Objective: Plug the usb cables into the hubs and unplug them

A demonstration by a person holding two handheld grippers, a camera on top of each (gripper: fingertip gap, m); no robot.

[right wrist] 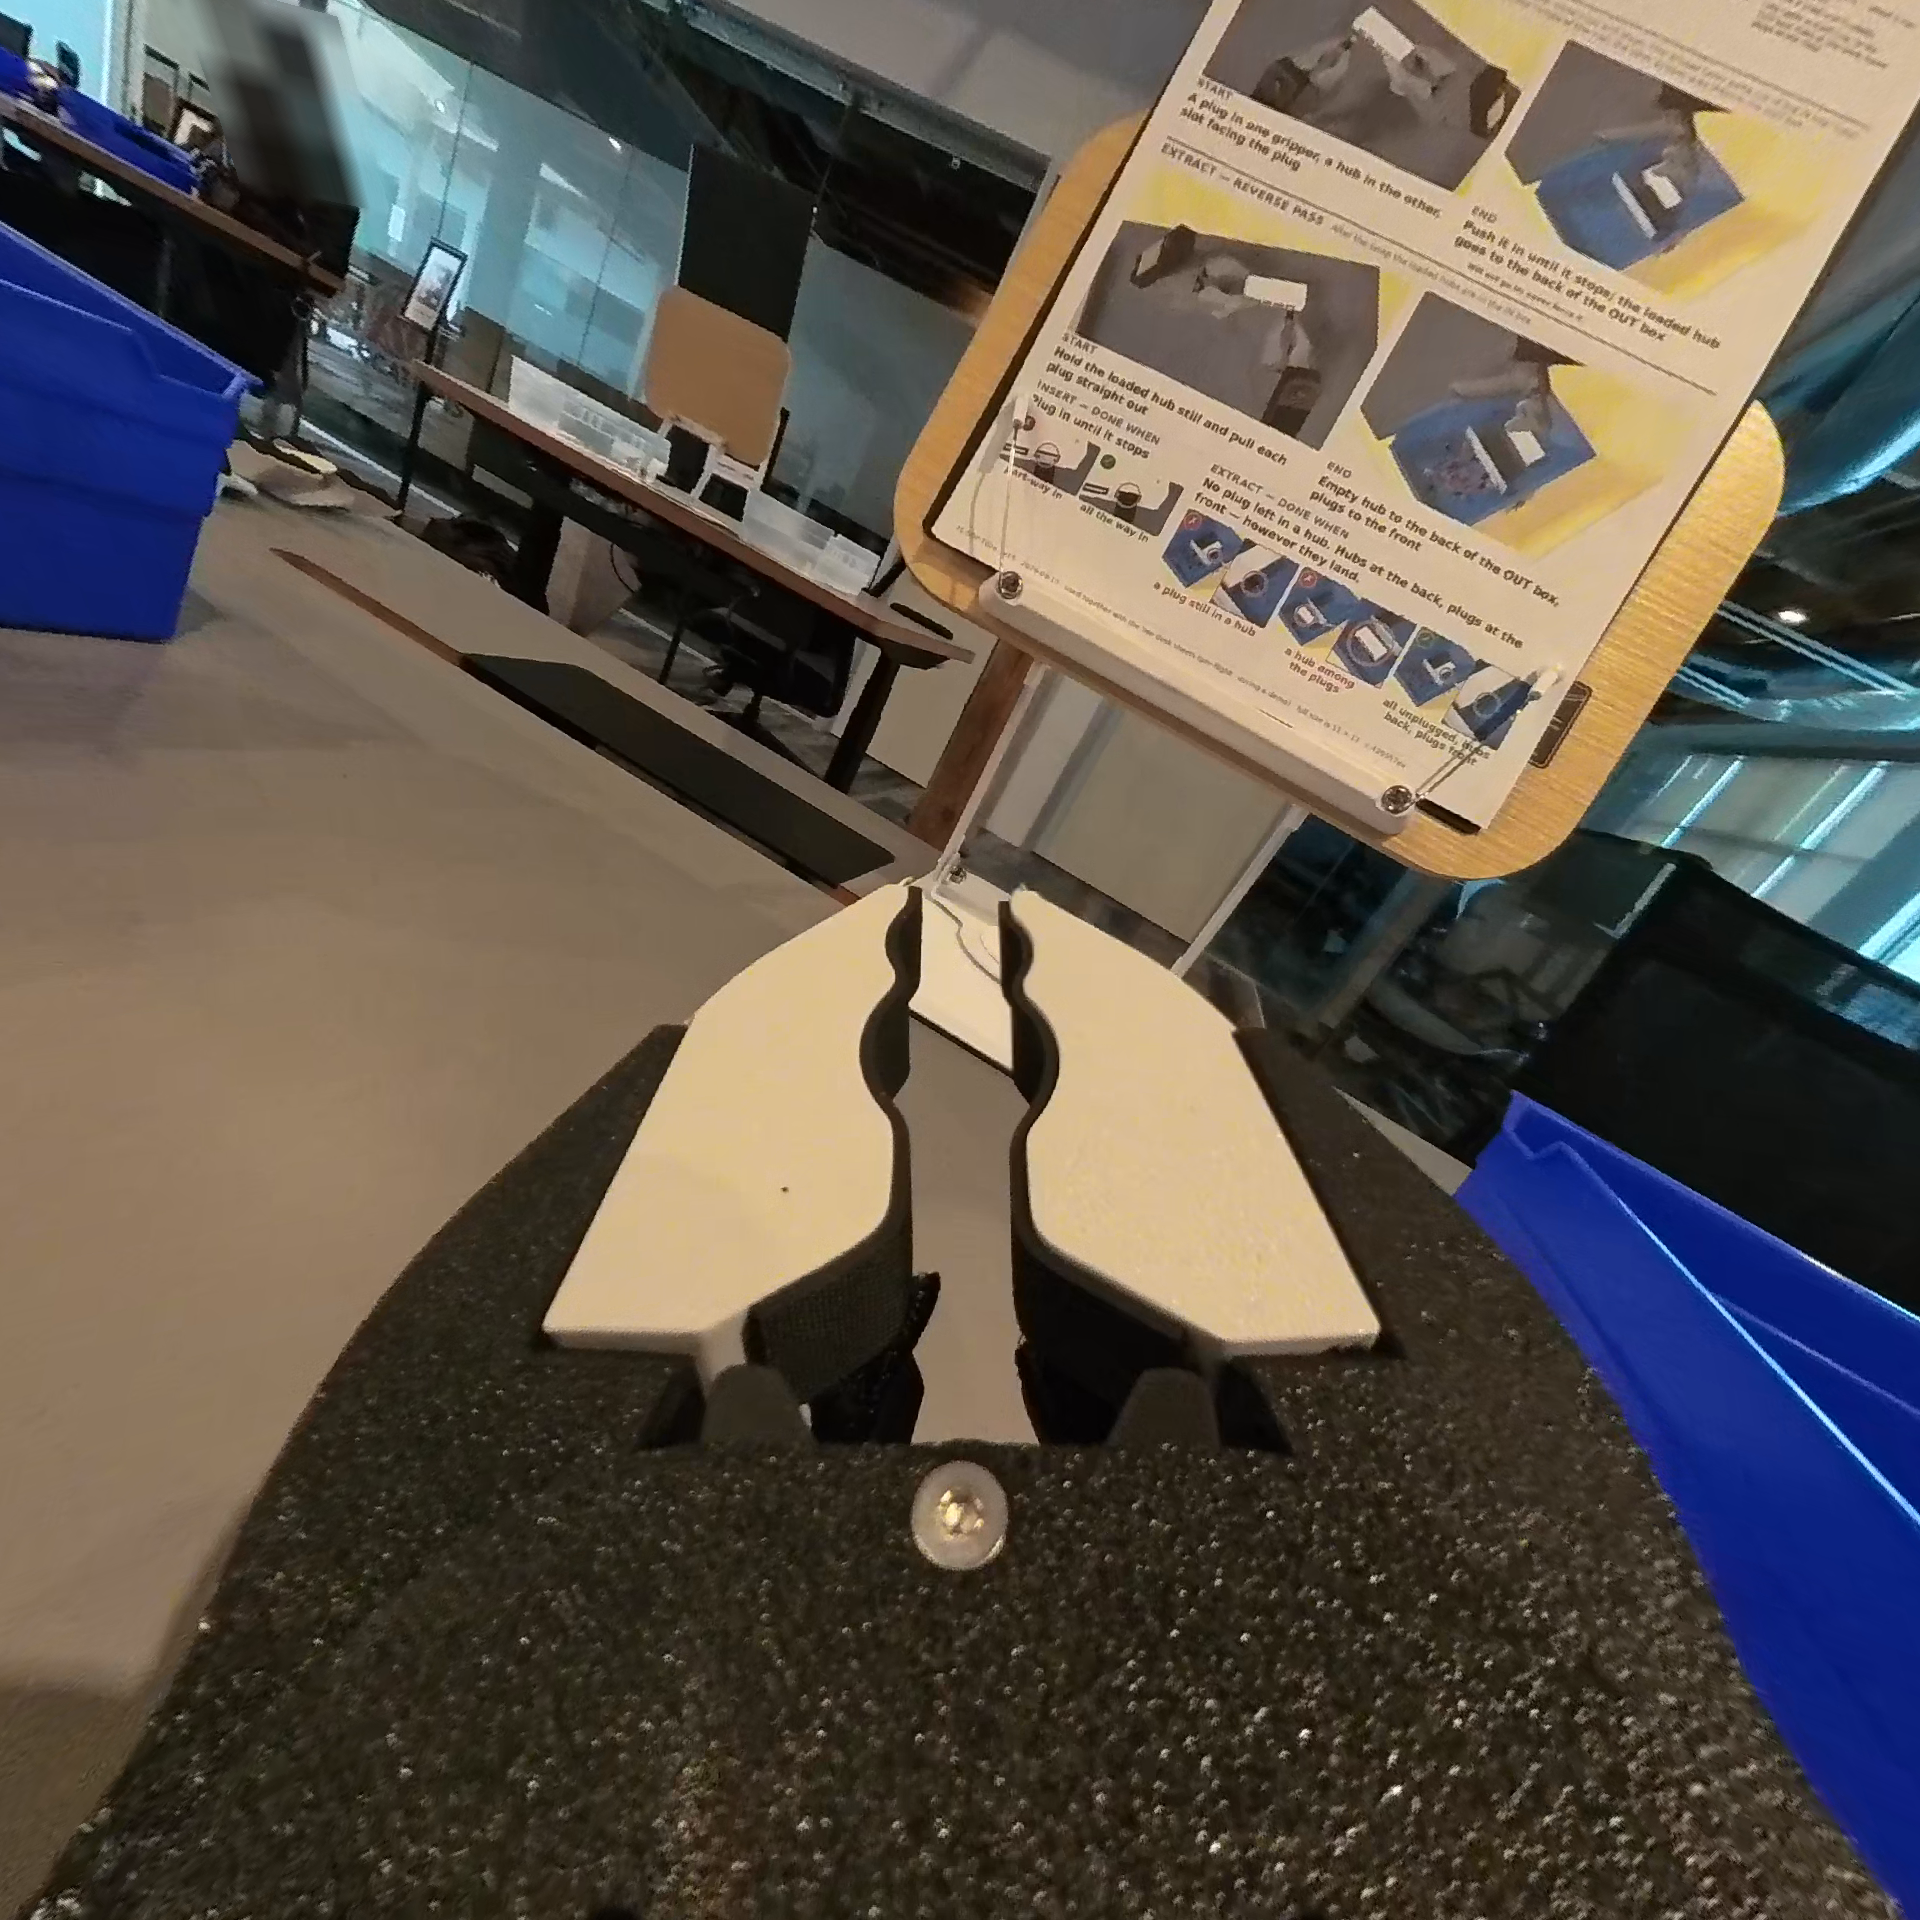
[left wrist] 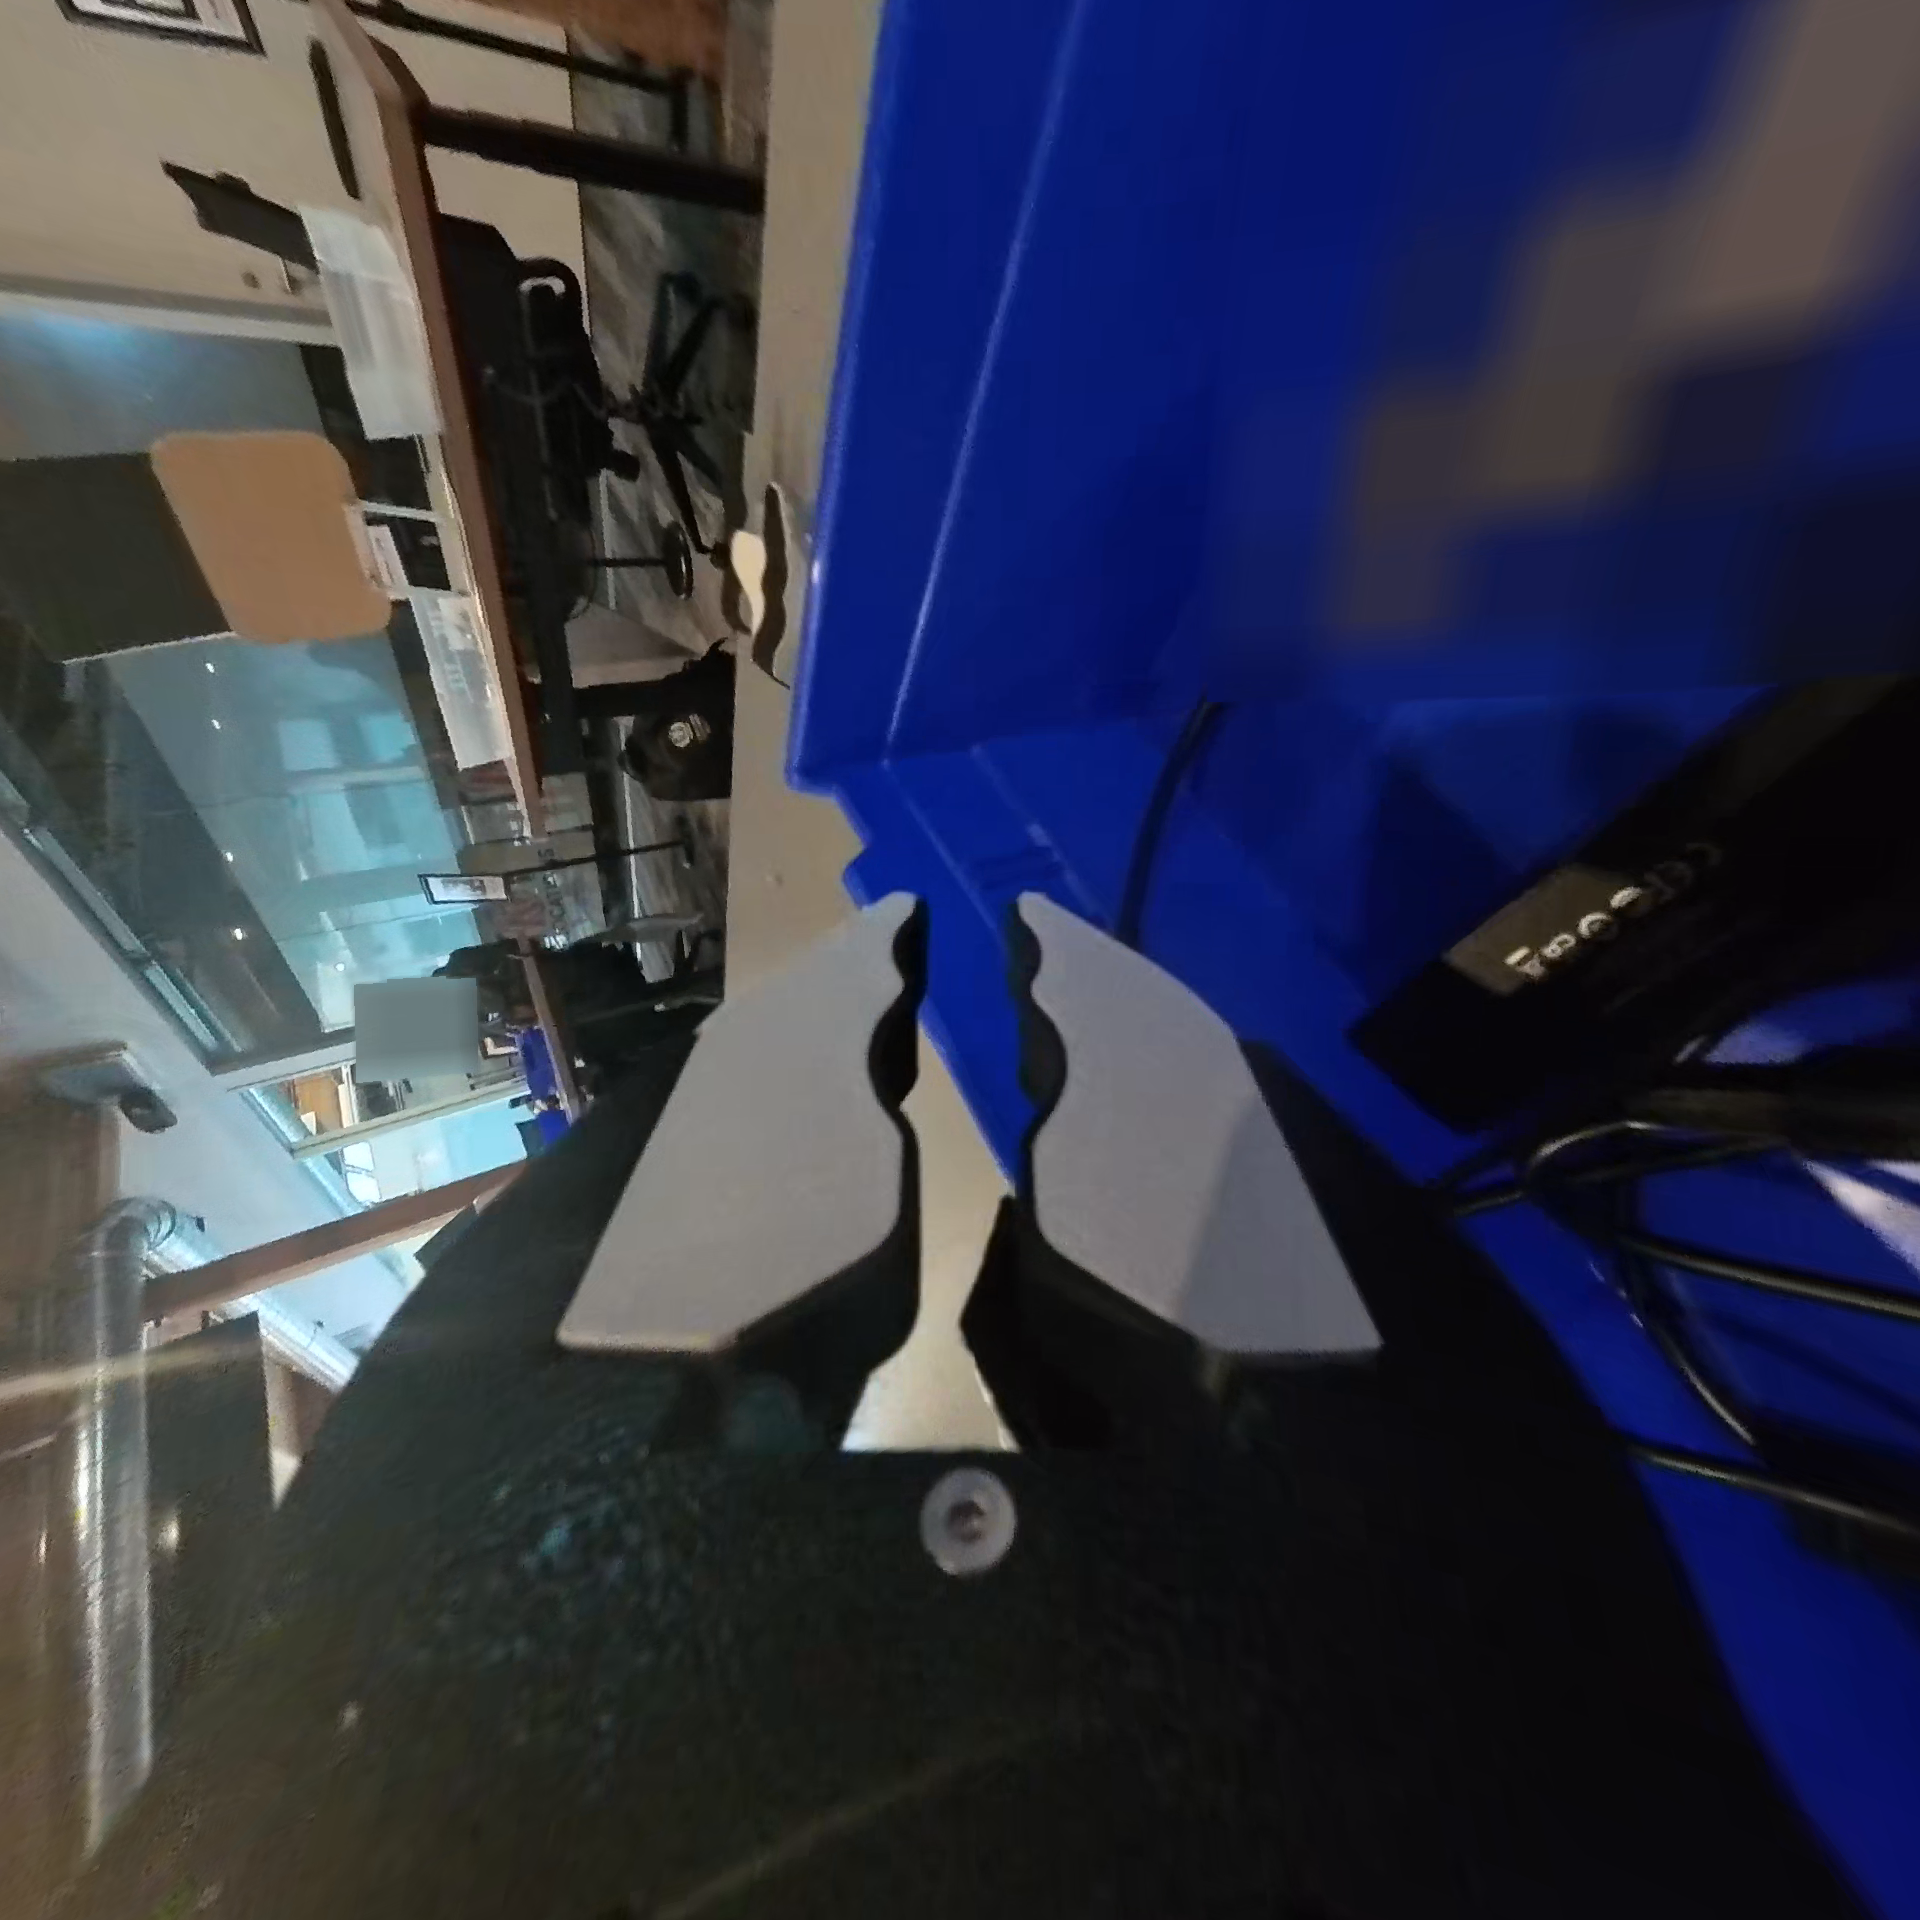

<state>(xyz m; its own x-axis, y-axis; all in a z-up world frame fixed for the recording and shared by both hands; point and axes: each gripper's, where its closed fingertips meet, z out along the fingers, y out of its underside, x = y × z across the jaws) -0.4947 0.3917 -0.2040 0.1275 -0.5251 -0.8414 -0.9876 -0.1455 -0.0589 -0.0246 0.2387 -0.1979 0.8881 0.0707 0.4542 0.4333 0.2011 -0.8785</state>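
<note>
Glossy blue bin (left wrist: 1195,416) holds matte black hub (left wrist: 1662,914) (cables (left wrist: 1714,1299) looped).

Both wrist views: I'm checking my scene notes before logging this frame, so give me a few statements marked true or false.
1. The left gripper holds a cable. False: nothing is between its fingers, which stand slightly apart.
2. A black hub lies inside the blue bin. True.
3. The right gripper grips a plug. False: it is empty, fingers slightly apart.
4. An instruction sheet on a stand is ahead of the right gripper. True.
5. Thin black cables lie near the hub. True.
</note>
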